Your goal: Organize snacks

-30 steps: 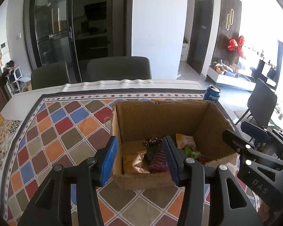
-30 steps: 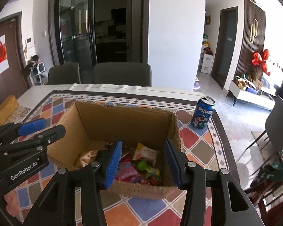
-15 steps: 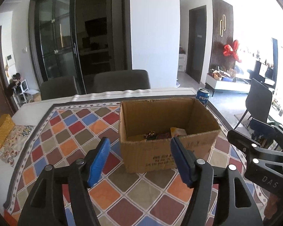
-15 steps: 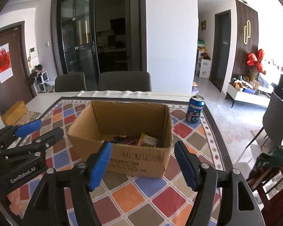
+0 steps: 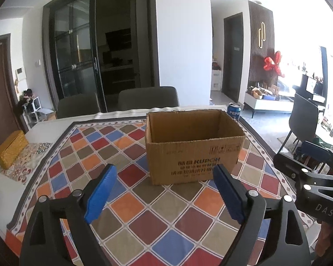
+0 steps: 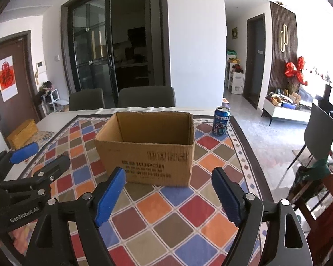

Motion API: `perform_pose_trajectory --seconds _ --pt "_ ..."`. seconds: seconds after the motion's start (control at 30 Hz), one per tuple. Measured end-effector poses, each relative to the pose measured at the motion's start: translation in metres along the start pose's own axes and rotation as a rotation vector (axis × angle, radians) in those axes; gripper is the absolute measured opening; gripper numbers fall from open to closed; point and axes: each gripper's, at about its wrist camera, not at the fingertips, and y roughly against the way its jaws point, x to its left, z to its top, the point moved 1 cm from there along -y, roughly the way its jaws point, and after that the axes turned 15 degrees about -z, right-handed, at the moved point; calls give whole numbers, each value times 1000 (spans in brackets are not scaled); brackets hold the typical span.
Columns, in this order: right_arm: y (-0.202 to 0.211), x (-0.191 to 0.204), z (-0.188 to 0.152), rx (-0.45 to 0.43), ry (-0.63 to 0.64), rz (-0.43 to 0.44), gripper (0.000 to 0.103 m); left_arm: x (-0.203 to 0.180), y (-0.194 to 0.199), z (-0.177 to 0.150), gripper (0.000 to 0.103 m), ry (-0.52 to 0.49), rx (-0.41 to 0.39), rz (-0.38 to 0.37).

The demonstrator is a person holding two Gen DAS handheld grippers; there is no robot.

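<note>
My left gripper (image 5: 164, 196) and right gripper (image 6: 167, 196) both hang with jaws spread wide, holding nothing. The cardboard box (image 5: 194, 146) stands straight ahead of both, well apart from the fingertips, on the checkered tablecloth (image 5: 126, 201). Its long side runs left to right across my view. From the left gripper the box sits slightly right of centre; from the right, slightly left, so neither looks clearly nearer. It is plain brown, open-topped, printed on the near wall; its contents are hidden. A Pepsi can (image 6: 221, 121) stands behind the box's right corner.
</note>
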Motion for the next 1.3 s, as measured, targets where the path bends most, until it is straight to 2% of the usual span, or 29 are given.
perform_pose_trajectory --seconds 0.6,1.3 --pt "32 -10 -23 -19 -13 -8 83 -16 36 -11 99 -1 -31 9" --pt "40 -13 -24 -30 -14 -11 83 -16 43 -11 99 8 -48 18"
